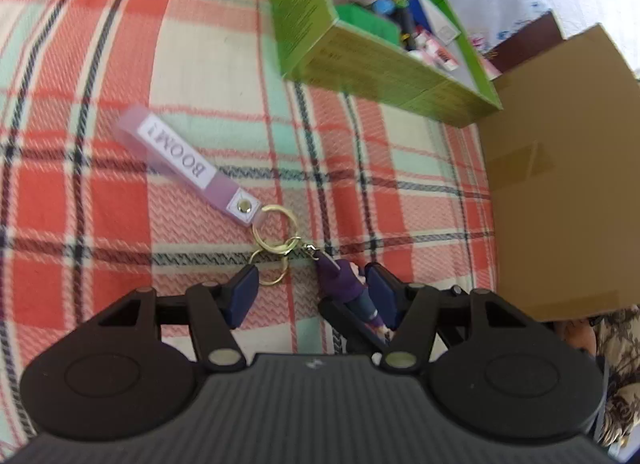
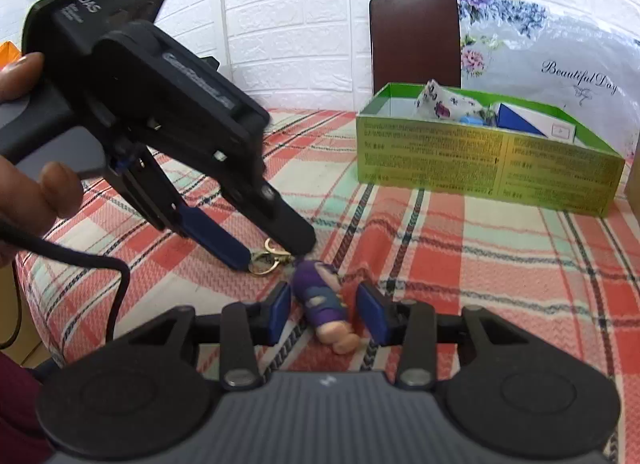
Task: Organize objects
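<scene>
A keychain lies on the plaid cloth: a pale purple strap (image 1: 180, 155) printed "BOOM!", gold rings (image 1: 276, 248) and a small purple figure (image 1: 352, 288). My left gripper (image 1: 312, 288) stands open over the rings, and the figure lies against its right finger. In the right wrist view the left gripper (image 2: 268, 254) comes down from the left, its tips on either side of the gold rings (image 2: 266, 262). My right gripper (image 2: 325, 310) is open around the purple figure (image 2: 320, 300), with small gaps at both pads.
A green box (image 1: 312, 43) (image 2: 480, 167) holding several small items stands further back on the plaid cloth (image 1: 100, 63). A brown cardboard box (image 1: 560, 183) stands to the right. A dark chair back (image 2: 414, 39) and a white brick wall are behind. A hand (image 2: 24, 123) holds the left gripper.
</scene>
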A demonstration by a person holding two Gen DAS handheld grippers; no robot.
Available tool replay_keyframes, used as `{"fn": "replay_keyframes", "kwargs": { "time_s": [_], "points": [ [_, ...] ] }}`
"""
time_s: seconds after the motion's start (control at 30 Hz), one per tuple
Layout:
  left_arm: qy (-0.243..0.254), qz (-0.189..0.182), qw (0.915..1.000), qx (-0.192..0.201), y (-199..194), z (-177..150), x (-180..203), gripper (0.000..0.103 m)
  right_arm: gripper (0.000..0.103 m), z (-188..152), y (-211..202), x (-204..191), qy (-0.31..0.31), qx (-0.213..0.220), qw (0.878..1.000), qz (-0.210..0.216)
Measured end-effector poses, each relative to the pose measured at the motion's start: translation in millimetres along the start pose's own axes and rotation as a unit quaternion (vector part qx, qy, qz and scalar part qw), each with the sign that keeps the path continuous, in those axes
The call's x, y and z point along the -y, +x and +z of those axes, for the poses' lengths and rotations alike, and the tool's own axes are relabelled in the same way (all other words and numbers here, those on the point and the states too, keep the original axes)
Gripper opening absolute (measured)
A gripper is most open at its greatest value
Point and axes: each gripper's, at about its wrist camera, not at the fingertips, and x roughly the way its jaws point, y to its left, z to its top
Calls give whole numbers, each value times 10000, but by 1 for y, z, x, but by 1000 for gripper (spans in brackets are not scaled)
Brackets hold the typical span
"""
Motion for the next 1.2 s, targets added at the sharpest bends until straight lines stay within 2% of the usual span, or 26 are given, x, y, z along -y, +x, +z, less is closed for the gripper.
{"fn": "replay_keyframes", "kwargs": {
  "time_s": [0.03,0.1,0.17,0.23,0.27,0.33,0.53,0.63,0.8,1.0,1.2],
  "points": [
    [-38,-33,10000,33,3,1,1,62,37,-1,0,0,24,-50,10000,33],
    [-99,-123,9998,92,9,6,4,62,23,-2,-2,-1,-88,-63,9999,18],
    [-182,-192,9996,110,16,11,9,61,21,-3,-5,-5,-240,-51,9997,-74],
    [-38,-215,9997,88,23,13,20,44,21,-4,-7,-3,-196,-21,9998,-93],
    [42,-276,9996,-31,29,13,24,31,21,-4,-7,-3,-189,-23,9998,-112],
    [84,-205,9997,-78,37,13,30,22,21,-5,-8,0,-163,-15,9996,-213],
    [244,-357,9990,-128,42,13,37,22,21,-9,-15,10,-26,37,9993,-360],
    [339,-397,9986,36,33,17,43,22,21,-6,-19,8,-148,204,9987,-437],
    [654,-547,9949,541,-1,42,69,19,21,20,-27,7,-452,796,9929,-761],
    [1140,-677,9843,1165,-41,85,110,19,21,68,-34,18,-625,1586,9788,-1136],
    [1559,-689,9726,1582,-53,126,146,18,21,108,-25,41,-718,2163,9613,-1549]
  ]
}}
